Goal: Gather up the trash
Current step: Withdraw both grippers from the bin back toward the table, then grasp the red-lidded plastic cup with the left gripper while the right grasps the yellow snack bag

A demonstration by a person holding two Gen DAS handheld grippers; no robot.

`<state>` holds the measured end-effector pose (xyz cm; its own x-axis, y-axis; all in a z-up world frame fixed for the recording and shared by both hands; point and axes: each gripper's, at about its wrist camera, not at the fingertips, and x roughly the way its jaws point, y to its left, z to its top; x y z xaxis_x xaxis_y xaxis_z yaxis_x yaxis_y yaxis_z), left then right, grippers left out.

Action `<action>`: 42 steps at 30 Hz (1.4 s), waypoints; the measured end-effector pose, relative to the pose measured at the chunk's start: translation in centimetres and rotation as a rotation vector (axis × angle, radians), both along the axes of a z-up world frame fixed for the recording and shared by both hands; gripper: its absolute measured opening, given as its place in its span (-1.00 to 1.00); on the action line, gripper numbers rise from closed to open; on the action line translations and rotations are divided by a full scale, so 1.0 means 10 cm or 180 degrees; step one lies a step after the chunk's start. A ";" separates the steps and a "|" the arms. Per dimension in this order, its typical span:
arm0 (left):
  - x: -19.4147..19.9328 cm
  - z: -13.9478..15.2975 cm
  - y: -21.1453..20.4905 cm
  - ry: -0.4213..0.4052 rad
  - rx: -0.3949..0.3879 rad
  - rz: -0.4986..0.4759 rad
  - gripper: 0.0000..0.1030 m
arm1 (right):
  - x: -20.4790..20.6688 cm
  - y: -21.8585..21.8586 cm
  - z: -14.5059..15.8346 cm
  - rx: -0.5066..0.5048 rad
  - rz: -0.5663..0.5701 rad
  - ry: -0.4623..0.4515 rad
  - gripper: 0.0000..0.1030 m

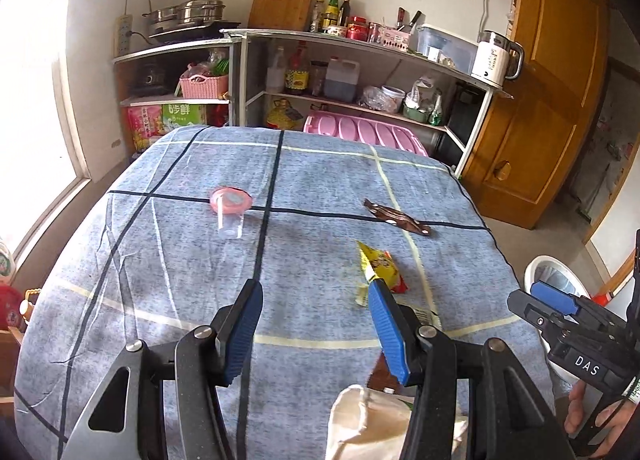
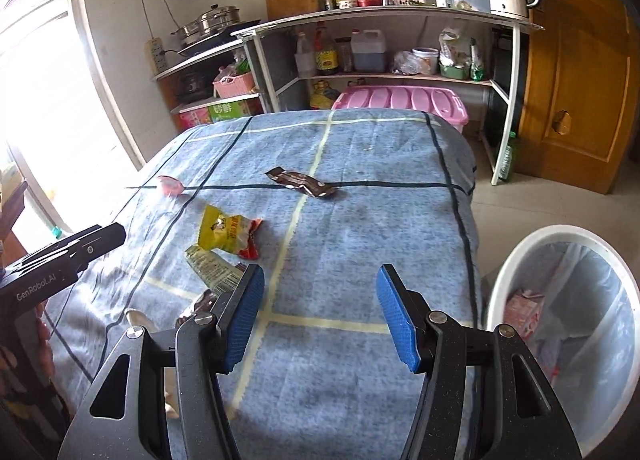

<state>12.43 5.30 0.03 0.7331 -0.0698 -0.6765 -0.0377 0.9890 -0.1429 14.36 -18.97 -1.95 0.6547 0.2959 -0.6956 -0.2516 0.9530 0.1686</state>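
**Both claws empty, trash waiting on the cloth**

Blue checked cloth covers the counter (image 2: 360,220). Nearest, the left claw (image 1: 314,292) and right claw (image 2: 320,280) each stand partly open with nothing between the pads. Just beyond lie a pale packet (image 2: 212,266) and a yellow snack bag (image 2: 228,234), then a brown wrapper (image 2: 302,182) and a clear cup with a pink lid (image 1: 231,212). The lined bin (image 2: 560,340) stands on the floor at the right (already holding some litter). Thin, flat wrappers may slip a closing grip, or the pads may pinch cloth instead.
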 end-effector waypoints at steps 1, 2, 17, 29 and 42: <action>0.03 -0.01 0.06 0.0016 0.0001 0.0040 0.06 | 0.04 0.05 -0.01 -0.0003 0.0017 0.0017 0.15; 0.07 -0.02 0.12 0.0026 0.0008 0.0076 0.06 | 0.07 0.11 -0.01 0.0003 0.0044 0.0020 0.15; 0.69 -0.27 0.75 0.0204 -0.0124 0.0225 0.06 | 0.54 0.66 -0.18 0.0101 0.0300 0.0216 0.27; 1.19 -0.55 0.82 0.0415 -0.0140 0.0210 0.06 | 0.83 0.96 -0.41 -0.0024 0.0469 0.0445 0.29; 1.39 -0.71 0.85 0.0503 -0.0148 0.0202 0.06 | 0.91 0.99 -0.51 0.0001 0.0405 0.0474 0.29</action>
